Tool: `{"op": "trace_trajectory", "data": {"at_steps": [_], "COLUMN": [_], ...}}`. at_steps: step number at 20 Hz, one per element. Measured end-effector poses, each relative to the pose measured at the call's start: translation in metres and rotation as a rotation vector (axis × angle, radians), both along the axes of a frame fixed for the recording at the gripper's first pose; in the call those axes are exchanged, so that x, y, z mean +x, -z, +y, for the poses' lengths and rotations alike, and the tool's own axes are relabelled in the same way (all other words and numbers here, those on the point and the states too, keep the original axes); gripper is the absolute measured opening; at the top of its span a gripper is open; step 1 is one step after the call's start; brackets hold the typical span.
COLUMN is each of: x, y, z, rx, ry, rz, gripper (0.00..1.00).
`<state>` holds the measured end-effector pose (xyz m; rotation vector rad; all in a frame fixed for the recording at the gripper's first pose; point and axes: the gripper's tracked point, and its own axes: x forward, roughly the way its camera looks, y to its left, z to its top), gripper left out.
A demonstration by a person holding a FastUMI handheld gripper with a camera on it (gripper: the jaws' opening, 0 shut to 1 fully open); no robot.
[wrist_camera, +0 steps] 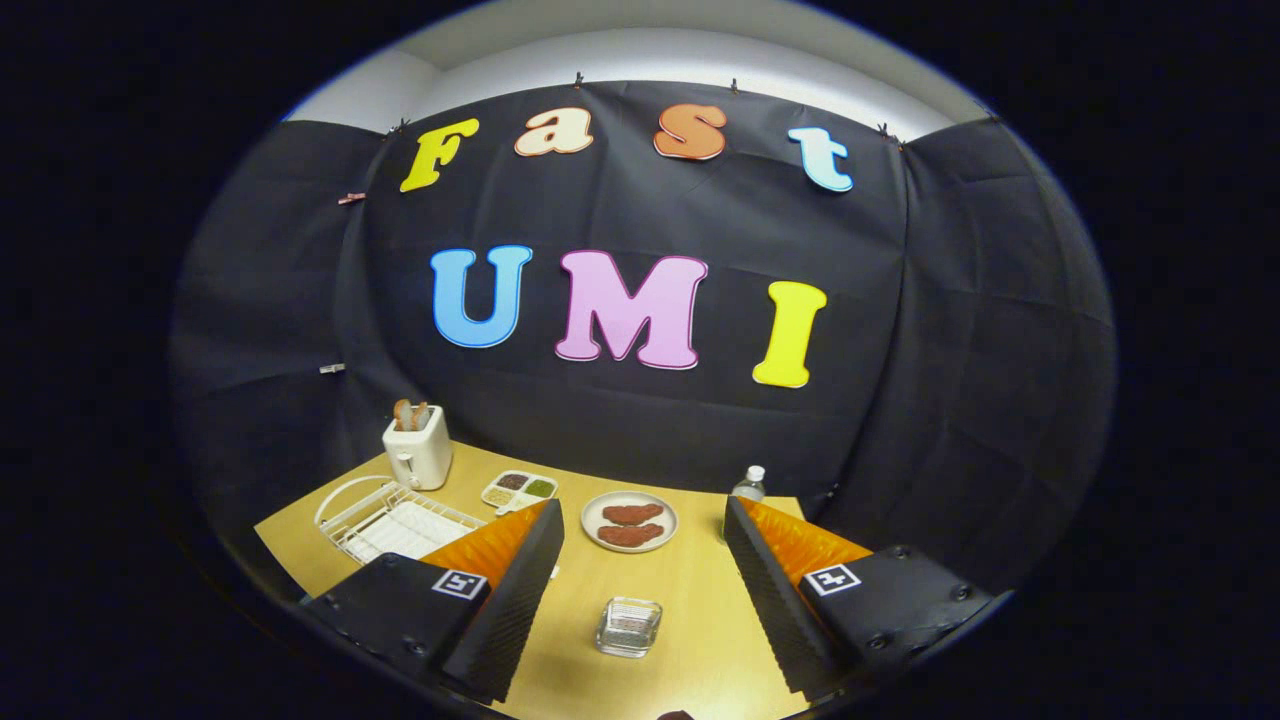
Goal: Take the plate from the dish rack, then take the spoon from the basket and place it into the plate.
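Two spread fingers of the hand-held gripper (640,585) flank, seemingly, a glass dish (629,626).

Staged kitchen set inside a recording booth. Black cloth (900,330) clipped up as walls, plain white wall above. Wooden bench (690,600) laid out with a toaster (418,450) holding bread, a wire dish rack (385,520), a divided tray (520,489), a plate of meat (629,521), a bottle (749,485), a small glass dish (629,627).
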<state>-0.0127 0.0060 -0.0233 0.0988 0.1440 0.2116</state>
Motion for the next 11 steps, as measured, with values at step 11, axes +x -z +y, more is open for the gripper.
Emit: {"op": "trace_trajectory", "data": {"at_steps": [11], "x": [-0.003], "y": [-0.001], "z": [-0.025], "rx": [0.036], "ry": [0.023], "rz": [-0.011], "gripper": [0.98]}}
